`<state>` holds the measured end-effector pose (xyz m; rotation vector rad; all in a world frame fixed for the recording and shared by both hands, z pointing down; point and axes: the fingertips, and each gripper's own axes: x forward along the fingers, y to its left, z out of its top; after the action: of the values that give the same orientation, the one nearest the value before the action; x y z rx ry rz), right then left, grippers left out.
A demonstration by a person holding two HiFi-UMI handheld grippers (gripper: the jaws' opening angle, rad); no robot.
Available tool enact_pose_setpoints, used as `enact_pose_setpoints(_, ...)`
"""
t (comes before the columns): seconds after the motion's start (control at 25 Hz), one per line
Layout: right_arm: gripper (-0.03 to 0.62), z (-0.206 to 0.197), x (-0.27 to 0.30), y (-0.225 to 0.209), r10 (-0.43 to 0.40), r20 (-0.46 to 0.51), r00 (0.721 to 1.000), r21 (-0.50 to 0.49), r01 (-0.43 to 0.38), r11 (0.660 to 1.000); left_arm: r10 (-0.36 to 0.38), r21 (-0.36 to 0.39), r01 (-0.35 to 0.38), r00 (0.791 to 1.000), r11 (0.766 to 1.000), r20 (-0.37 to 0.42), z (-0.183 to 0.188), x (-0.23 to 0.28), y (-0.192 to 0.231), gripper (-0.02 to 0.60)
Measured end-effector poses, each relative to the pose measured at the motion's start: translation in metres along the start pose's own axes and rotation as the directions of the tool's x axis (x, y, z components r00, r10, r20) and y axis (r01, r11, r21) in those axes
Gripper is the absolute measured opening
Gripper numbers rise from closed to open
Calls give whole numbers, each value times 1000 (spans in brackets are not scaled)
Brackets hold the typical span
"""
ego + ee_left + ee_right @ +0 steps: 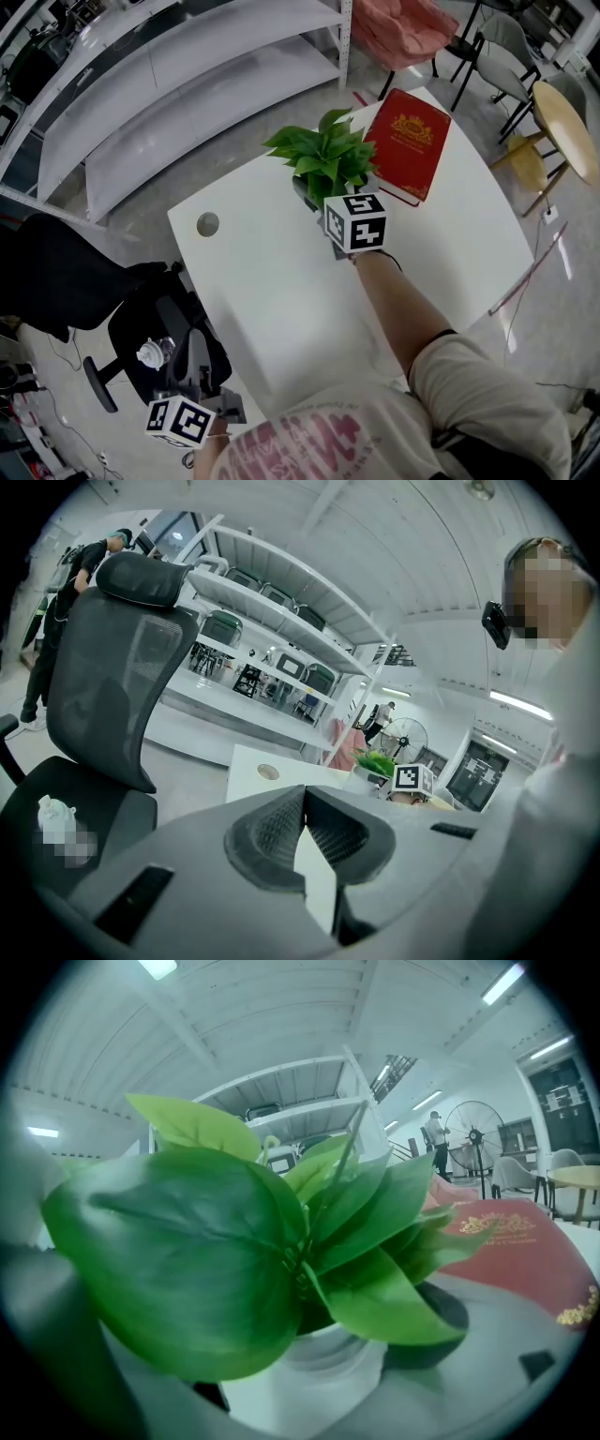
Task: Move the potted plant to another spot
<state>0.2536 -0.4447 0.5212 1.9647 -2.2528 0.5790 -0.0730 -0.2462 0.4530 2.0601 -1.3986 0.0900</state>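
The move looks barely begun. The potted plant (pixel 323 155) stands at 12 o'clock on the white surface (pixel 281 291), with the red book (pixel 408 145) just beside it at 3 o'clock. The right gripper (pixel 328 202) has its fingers (pixel 445 1321) around the pot, seemingly clamped, though leaves hide most of them. Carrying and setting down remain. The left gripper (pixel 302 799), at 7 o'clock off the surface, has its fingers pressed together on nothing. There is one potted plant, one red book and two grippers.
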Motion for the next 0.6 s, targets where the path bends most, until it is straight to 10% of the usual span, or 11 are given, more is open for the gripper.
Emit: enact_pose_setpoints(0.6,532,-5,-17,6,2,-22,1000,30,-2,1000,-22,1,22,1000,1000,-1,-8,-5,-7,3)
